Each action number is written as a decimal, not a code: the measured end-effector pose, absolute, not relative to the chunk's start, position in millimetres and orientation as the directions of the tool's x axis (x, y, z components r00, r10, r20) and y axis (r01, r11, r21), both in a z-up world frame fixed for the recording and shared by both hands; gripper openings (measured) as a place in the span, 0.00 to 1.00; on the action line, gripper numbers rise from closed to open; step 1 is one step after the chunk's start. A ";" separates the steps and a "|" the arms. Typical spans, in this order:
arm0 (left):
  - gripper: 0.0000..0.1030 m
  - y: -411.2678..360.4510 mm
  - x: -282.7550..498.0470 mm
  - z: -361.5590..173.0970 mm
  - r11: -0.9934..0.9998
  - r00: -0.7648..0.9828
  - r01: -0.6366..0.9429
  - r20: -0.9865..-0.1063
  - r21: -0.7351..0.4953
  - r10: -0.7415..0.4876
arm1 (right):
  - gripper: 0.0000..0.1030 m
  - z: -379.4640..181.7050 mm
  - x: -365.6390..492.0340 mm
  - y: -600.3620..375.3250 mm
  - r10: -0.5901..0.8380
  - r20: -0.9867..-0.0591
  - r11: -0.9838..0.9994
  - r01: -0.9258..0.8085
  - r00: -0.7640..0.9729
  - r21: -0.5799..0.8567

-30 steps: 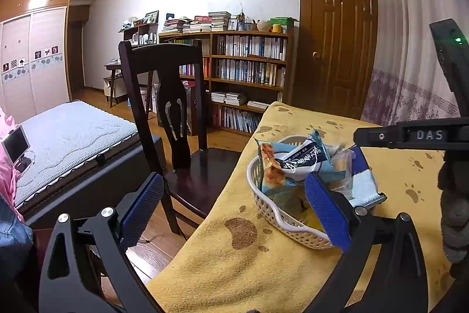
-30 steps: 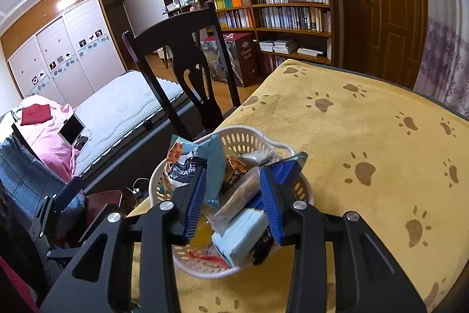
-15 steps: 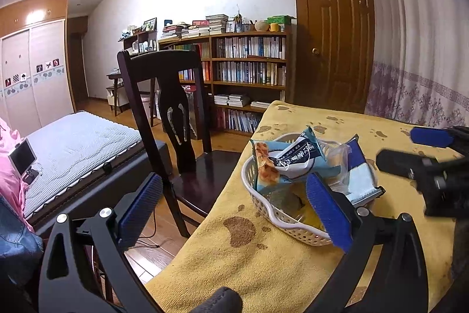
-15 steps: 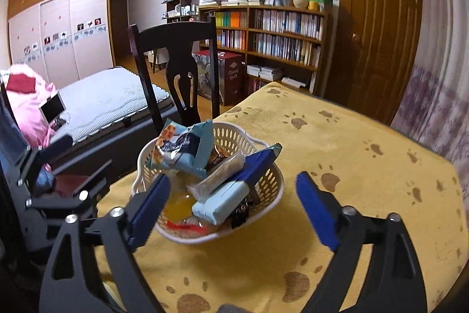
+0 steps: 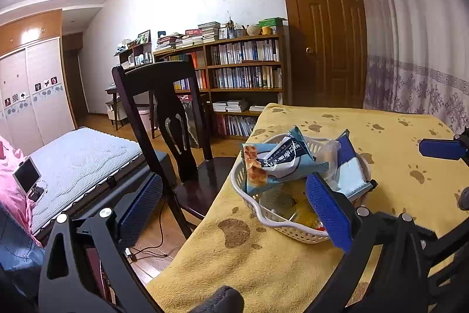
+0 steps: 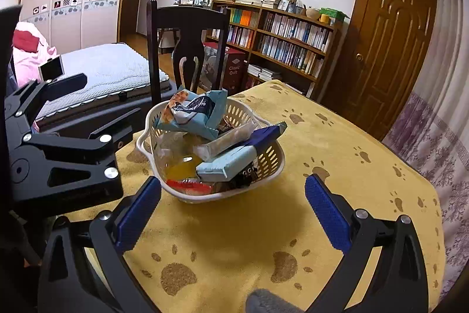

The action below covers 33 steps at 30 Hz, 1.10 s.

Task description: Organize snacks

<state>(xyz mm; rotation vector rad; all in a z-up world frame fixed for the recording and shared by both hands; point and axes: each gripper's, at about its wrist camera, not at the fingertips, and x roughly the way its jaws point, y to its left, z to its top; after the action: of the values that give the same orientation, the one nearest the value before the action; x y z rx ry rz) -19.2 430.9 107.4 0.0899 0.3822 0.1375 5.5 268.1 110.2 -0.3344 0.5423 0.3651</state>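
Observation:
A white perforated basket (image 6: 205, 197) stands near the table's left edge on the yellow paw-print cloth (image 6: 322, 154). It is heaped with snacks: a light blue packet (image 6: 196, 113) on top, a clear-wrapped bar (image 6: 225, 140), a dark blue bar (image 6: 263, 135) and a pale blue flat pack (image 6: 225, 165). My right gripper (image 6: 231, 213) is open just in front of the basket and holds nothing. My left gripper (image 5: 234, 207) is also open and empty, beside the basket (image 5: 255, 210) at the table's corner. The light blue packet (image 5: 281, 163) leans over the rim there.
A dark wooden chair (image 5: 164, 96) stands close against the table's left side. Beyond it are a bed (image 5: 82, 148), a full bookshelf (image 5: 243, 69) and a brown door (image 5: 325, 28). Curtains (image 6: 433, 143) hang along the right. Bare cloth stretches right of the basket.
My right gripper was shut around snacks in the basket; it has opened, let them go and drawn back toward the table's near side. The left gripper has hardly moved.

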 end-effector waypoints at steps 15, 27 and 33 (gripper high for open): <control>0.97 425.9 -21.2 107.4 0.980 0.921 -0.128 -0.349 0.154 0.175 | 0.95 110.8 -7.9 277.0 0.207 -0.507 0.861 -0.402 0.837 -0.311; 0.97 424.9 -21.0 107.4 0.978 0.921 -0.131 -0.346 0.161 0.180 | 0.95 111.7 -8.8 275.3 0.202 -0.501 0.860 -0.398 0.841 -0.321; 0.97 426.6 -20.1 106.9 0.977 0.920 -0.134 -0.345 0.168 0.185 | 0.95 111.7 -8.7 275.0 0.201 -0.499 0.859 -0.397 0.843 -0.323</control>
<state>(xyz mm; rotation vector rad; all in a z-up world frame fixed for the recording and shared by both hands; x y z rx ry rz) -20.1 426.6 106.9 0.1424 0.3671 0.1643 -8.7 275.0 111.7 -0.4331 0.4711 0.3262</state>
